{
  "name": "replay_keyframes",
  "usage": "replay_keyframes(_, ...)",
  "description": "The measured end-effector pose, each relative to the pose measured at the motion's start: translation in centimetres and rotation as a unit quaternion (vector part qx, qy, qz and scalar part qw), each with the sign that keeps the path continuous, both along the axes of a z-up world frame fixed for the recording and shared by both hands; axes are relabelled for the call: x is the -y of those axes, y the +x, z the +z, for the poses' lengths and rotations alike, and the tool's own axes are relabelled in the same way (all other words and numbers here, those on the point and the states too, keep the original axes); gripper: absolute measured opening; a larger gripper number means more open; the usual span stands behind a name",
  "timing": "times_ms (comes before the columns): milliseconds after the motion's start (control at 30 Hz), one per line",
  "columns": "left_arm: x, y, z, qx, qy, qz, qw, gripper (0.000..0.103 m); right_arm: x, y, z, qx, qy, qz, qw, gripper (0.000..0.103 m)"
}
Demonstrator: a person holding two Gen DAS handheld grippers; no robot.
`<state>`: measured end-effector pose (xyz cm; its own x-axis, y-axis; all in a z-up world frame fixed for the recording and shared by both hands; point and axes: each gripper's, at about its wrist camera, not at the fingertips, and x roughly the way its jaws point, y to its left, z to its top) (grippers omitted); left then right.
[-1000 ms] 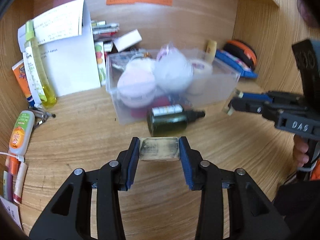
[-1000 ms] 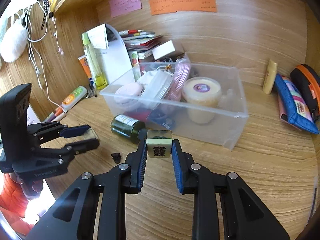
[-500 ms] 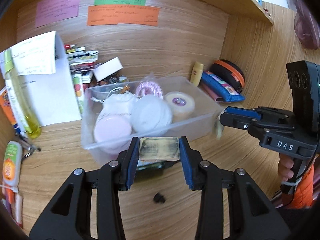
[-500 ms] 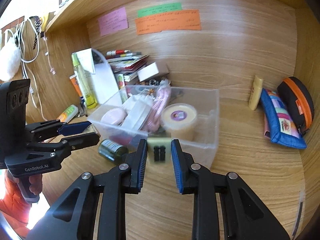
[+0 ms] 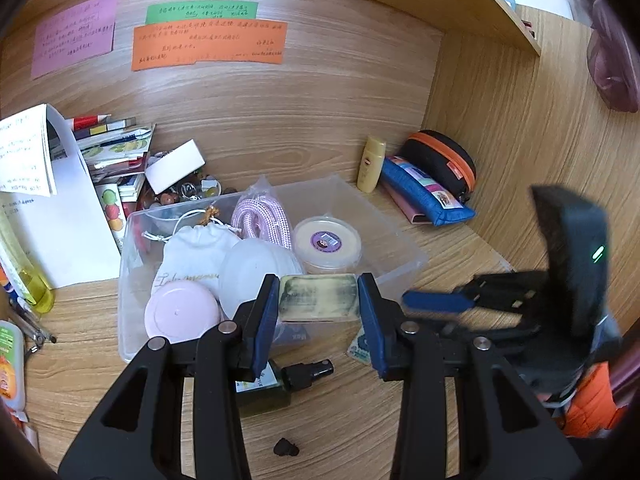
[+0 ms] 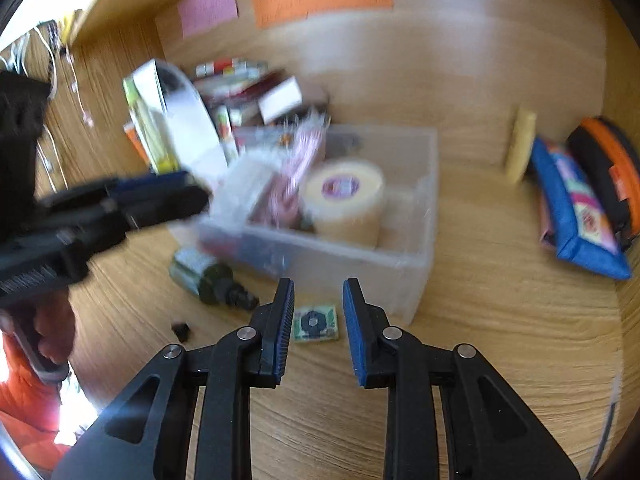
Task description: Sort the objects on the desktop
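Observation:
My left gripper [image 5: 319, 282] is shut on a worn yellow-green block [image 5: 318, 300] and holds it over the front wall of the clear plastic box [image 5: 400, 264]. The box holds a white pouch, a pink round case, a pink cord and a cream tub. My right gripper [image 6: 318, 294] hovers in front of the box [image 6: 420, 216]. Its jaws are opening with nothing between the pads. A small green square piece [image 6: 316, 323] lies flat on the desk just beyond them, also visible as the green piece [image 5: 360, 347]. The right gripper [image 5: 436, 302] shows blurred beside the left one.
A dark green bottle [image 5: 268, 380] lies in front of the box, with a small black cap [image 5: 286, 447] nearer. A blue pencil case [image 5: 428, 196], a black-orange case [image 5: 444, 156] and a yellow tube [image 5: 372, 164] sit back right. Papers, books and bottles crowd the left.
The left gripper rose with the block and came over the box's front. The right gripper moved towards the box and let go of the small green piece, which now lies on the desk.

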<state>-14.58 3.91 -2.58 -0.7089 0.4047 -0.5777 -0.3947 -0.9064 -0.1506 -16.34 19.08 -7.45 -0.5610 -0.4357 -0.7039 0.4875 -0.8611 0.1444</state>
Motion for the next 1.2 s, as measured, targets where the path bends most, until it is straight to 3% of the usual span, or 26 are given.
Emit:
replay_keyframes(67, 0.1, 0.0, -0.1, 0.002, 0.004, 0.0, 1.0, 0.039, 0.8, -0.5, -1.2, 0.013, 0.02, 0.011, 1.0, 0.039)
replay_keyframes(133, 0.1, 0.2, -0.3, 0.003, 0.005, 0.0, 1.0, 0.039, 1.5, -0.7, -1.9, 0.016, 0.037, 0.017, 0.999, 0.042)
replay_keyframes(400, 0.7, 0.3, -0.7, 0.007, 0.014, 0.001, 0.9999, 0.039, 3.2, -1.5, -4.5, 0.038, 0.084, 0.037, 0.995, 0.042)
replay_keyframes(500, 0.6, 0.2, -0.8, 0.008, 0.016, -0.001, 0.9998, 0.039, 3.5, -0.9, -4.4, 0.025, 0.088, 0.045, 0.995, 0.031)
replay_keyframes(667, 0.4, -0.1, -0.9, 0.009, 0.015, -0.005, 0.9998, 0.039, 2.5, -0.2, -3.4, 0.014, 0.065, 0.035, 0.997, 0.031)
replay_keyframes(933, -0.8, -1.1, -0.4, 0.009, 0.02, -0.022, 0.9995, 0.039, -0.6, 1.5, 1.3, -0.034, 0.012, 0.009, 0.999, 0.031)
replay_keyframes(1200, -2.2, -3.4, -1.1, 0.025, 0.009, -0.027, 0.9993, 0.039, -2.0, -0.3, 3.3, -0.061, 0.009, -0.017, 0.998, 0.031)
